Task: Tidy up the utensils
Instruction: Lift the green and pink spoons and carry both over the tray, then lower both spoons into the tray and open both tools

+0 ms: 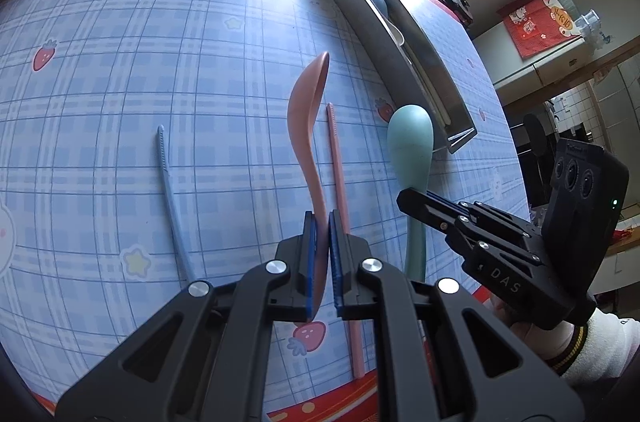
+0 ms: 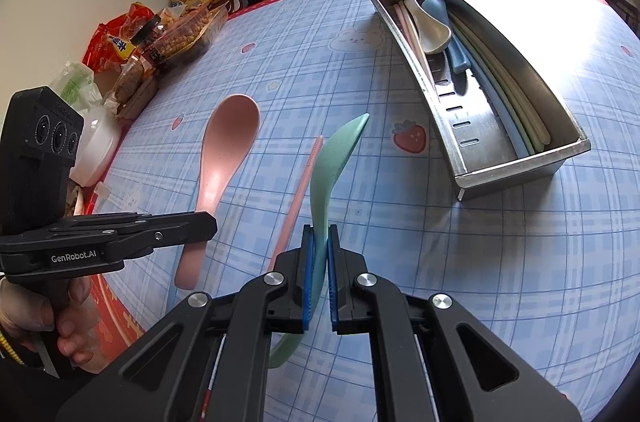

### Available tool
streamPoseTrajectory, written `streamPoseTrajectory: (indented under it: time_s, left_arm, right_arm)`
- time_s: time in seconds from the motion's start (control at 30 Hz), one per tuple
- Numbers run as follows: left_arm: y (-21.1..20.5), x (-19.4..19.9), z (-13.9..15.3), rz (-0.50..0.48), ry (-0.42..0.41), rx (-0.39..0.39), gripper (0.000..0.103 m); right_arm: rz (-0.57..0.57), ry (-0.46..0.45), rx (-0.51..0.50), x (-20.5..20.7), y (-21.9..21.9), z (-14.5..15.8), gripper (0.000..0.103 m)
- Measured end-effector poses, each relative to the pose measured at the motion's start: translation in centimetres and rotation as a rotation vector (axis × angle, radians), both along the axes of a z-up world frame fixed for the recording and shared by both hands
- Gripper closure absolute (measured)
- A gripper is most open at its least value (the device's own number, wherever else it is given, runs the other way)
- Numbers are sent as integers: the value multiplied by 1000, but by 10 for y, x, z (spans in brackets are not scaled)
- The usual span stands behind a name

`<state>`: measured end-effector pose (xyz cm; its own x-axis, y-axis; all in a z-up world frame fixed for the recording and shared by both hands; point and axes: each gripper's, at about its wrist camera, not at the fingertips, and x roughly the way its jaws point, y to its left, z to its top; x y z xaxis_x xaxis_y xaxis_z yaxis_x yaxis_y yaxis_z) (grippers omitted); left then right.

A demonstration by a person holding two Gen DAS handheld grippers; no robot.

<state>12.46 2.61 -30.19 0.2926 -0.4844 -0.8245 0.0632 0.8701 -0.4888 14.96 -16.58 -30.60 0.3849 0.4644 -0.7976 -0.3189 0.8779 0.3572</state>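
A: Your left gripper (image 1: 322,218) has its blue pads pressed tight on the handle of the pink spoon (image 1: 306,110). In the left wrist view the bowl points away toward 12 o'clock, turned on edge.

B: And your right gripper (image 2: 320,246) is pinched just as narrowly on the handle of the green spoon (image 2: 332,162), whose bowl tips off toward 1 o'clock in its own view.

A: From the left camera you see that green spoon at 3 o'clock of the pink one, with the pink chopstick (image 1: 340,206) lying on the tablecloth (image 1: 120,62) between the two.

B: At 9 o'clock of your pink spoon lies the blue chopstick (image 1: 170,190), well apart from it.

A: The metal tray (image 2: 516,174) sits at 2 o'clock in the right wrist view, near the green spoon's tip but apart from it.

B: In it you have a white spoon (image 2: 430,28) resting over a blue spoon (image 2: 444,22), pale pink sticks along the left wall, and green and blue sticks along the right.

A: Snack packets (image 2: 160,34) crowd the table edge at 10 o'clock.
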Motion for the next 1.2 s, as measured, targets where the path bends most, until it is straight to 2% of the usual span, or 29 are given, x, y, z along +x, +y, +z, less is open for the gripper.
streamPoseTrajectory:
  time_s: [0.27, 0.43, 0.57, 0.73, 0.83, 1.07, 1.2]
  left_arm:
    - [-2, 10, 7, -1, -10, -9, 92]
    - [1, 25, 16, 7, -27, -24, 92]
    - [-4, 42, 27, 13, -41, -53, 92]
    - [-18, 71, 42, 3, -69, -72, 92]
    - [-25, 90, 48, 12, -78, -84, 92]
    - [-41, 134, 51, 52, -50, -121, 92]
    - [-51, 151, 54, 55, -54, -128, 92]
  right_arm:
    - [-11, -44, 14, 6, -12, 15, 96]
    - [-19, -77, 1, 27, -26, 31, 96]
    - [-2, -110, -54, 59, -38, 42, 96]
    - [58, -141, -211, 113, -42, 43, 96]
    - [84, -148, -259, 141, -43, 41, 96]
    - [198, -118, -315, 178, -25, 28, 96]
    - [188, -93, -304, 194, -25, 21, 96]
